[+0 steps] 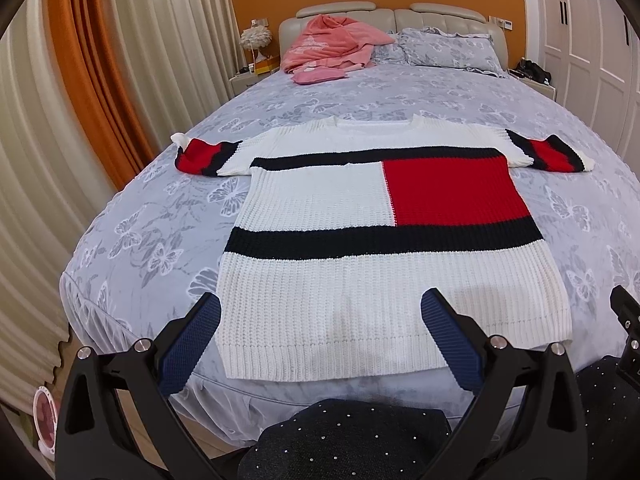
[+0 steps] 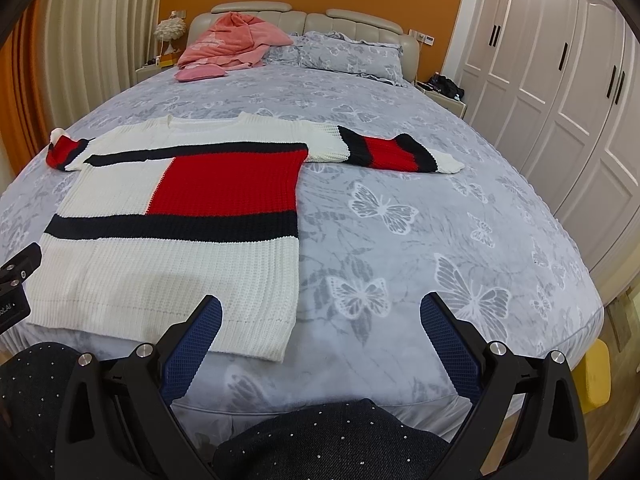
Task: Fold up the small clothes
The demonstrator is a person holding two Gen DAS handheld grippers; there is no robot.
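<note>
Left gripper [image 1: 320, 312] gapes wide over the sweater's [image 1: 360, 248] hem, gripping nothing. Right gripper [image 2: 320, 312], equally spread and empty, hangs off the sweater's right corner. Sweater lies flat, sleeves out, on the bed [image 2: 440, 240].

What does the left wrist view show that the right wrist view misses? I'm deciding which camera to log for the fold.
Only the left wrist view shows the orange curtain up close and a round pink-and-white object on the floor.

Only the right wrist view shows the full white wardrobe, a yellow object by the bed corner, and wide bare bedspread right of the garment.

Both show the knit sweater spread flat with sleeves out, the pink clothes near the headboard, and an open, empty claw: left claw, right claw.
</note>
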